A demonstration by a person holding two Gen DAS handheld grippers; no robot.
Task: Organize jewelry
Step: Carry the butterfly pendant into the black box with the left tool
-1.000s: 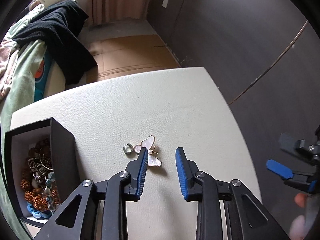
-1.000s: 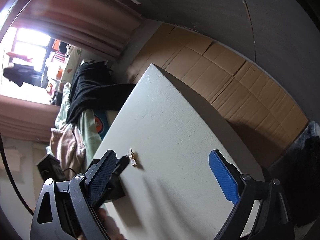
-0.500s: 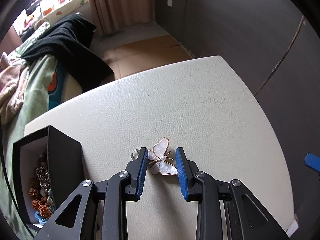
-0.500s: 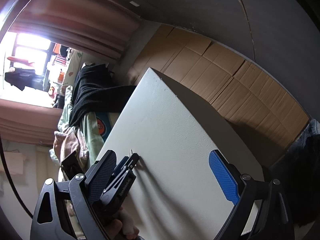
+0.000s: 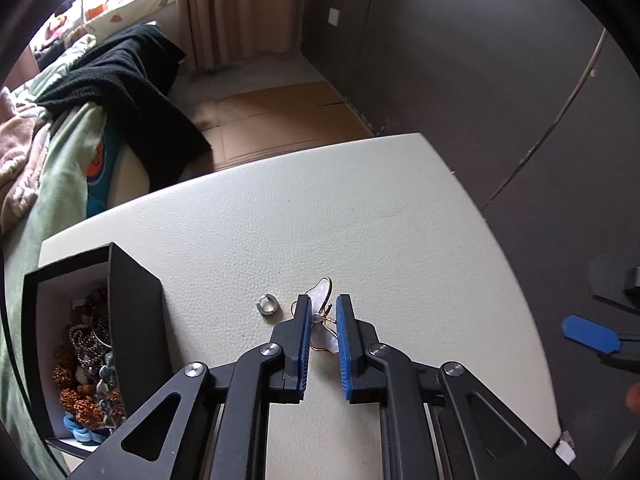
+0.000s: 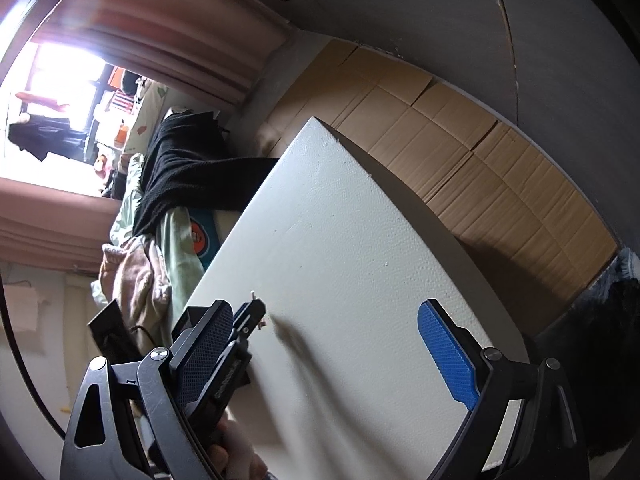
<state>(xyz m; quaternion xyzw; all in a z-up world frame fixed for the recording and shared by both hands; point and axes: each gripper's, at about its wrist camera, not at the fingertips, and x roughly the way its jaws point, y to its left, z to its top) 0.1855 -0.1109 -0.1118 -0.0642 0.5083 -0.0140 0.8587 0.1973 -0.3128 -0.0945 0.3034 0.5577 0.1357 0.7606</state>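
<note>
While tilted, pearly gold-rimmed butterfly brooch (image 5: 321, 322) glints.

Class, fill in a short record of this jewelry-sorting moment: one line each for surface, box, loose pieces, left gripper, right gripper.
surface: white table
box: black jewelry box, open, holding beads and chains, at the table's left edge
loose pieces: butterfly brooch; small silver ring beside it
left gripper: jaws have just been closing, brooch between them
right gripper: wide open, nothing between its jaws
</note>
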